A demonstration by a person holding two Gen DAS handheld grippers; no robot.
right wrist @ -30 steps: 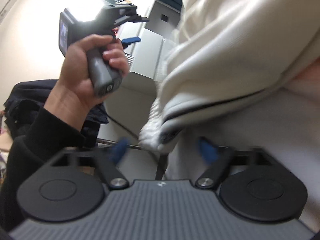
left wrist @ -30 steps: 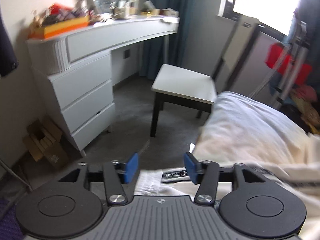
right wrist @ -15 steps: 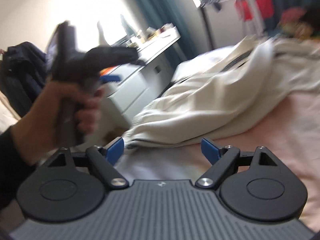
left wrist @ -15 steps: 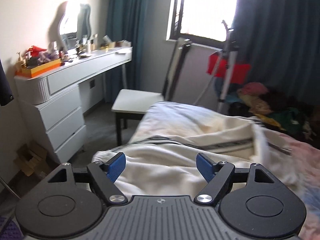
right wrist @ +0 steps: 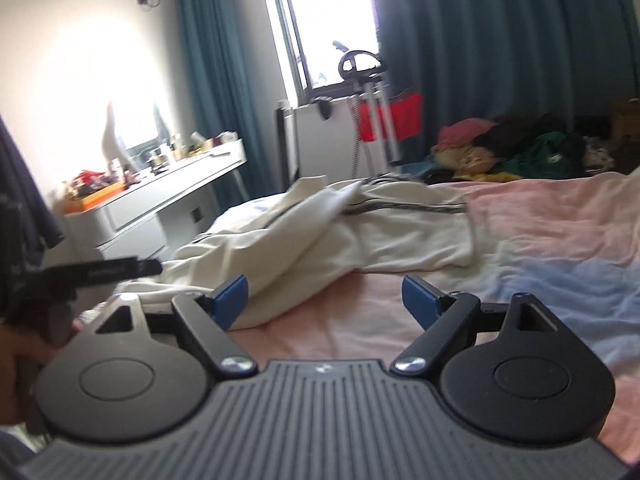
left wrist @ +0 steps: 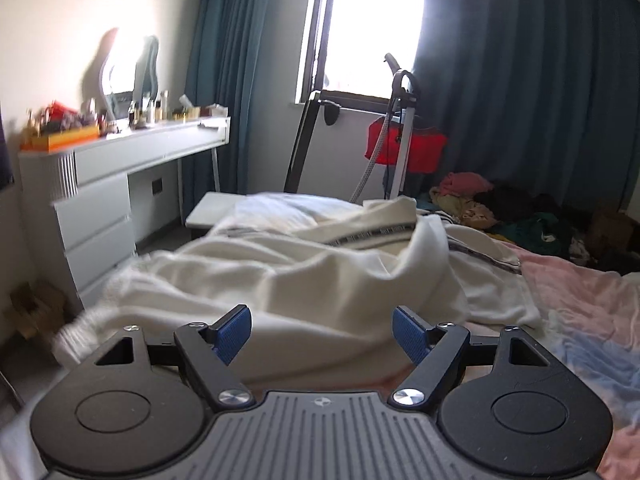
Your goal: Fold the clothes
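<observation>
A cream white garment (left wrist: 304,276) with dark striped trim lies crumpled on the pink bed sheet (left wrist: 580,292). My left gripper (left wrist: 322,330) is open and empty, just above the garment's near edge. In the right wrist view the same garment (right wrist: 360,232) lies spread on the sheet (right wrist: 540,232). My right gripper (right wrist: 324,296) is open and empty, above the sheet at the garment's near right edge. The hand holding the left gripper (right wrist: 96,272) shows at the left of that view.
A white dresser (left wrist: 120,184) with clutter stands at the left wall, a white chair (left wrist: 212,208) beside the bed. A pile of coloured clothes (left wrist: 520,212) lies at the bed's far side. A stand with a red bag (left wrist: 404,148) is under the window.
Both grippers let go of the garment and opened wide. The garment dropped onto the bed and lies crumpled. Both cameras swung up to look level across the bed.
</observation>
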